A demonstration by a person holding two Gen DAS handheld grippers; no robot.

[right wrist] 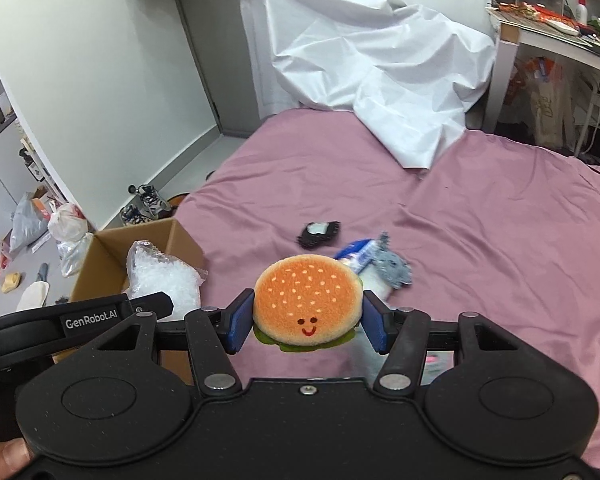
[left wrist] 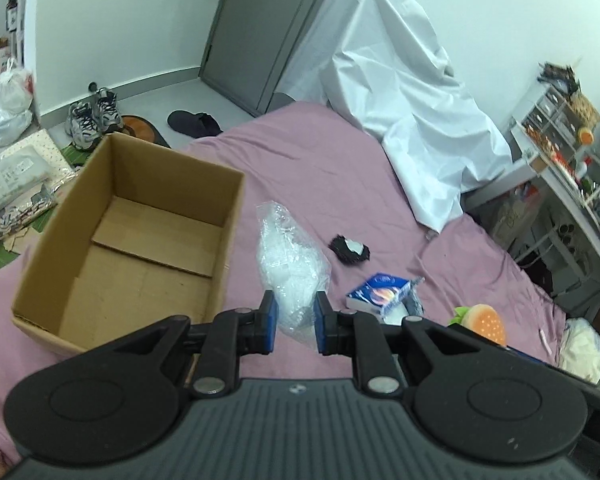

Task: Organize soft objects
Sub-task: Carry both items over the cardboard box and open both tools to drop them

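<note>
Beside the empty cardboard box (left wrist: 132,240) on the pink bedsheet (left wrist: 320,168), the left gripper (left wrist: 294,322) is pinched tight on a crinkly plastic bag (left wrist: 292,264), light and slippery, best taken by a gathered fold, while the right gripper (right wrist: 306,322) clamps the squashy burger plush (right wrist: 306,300) across its bun, likely weightless.

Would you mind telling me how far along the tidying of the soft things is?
Nothing is packed: the cardboard box is empty. In hand: the left gripper holds the clear plastic bag and the right gripper the burger plush. Left on the bed: black fuzzy item, tissue pack, grey plush.
</note>
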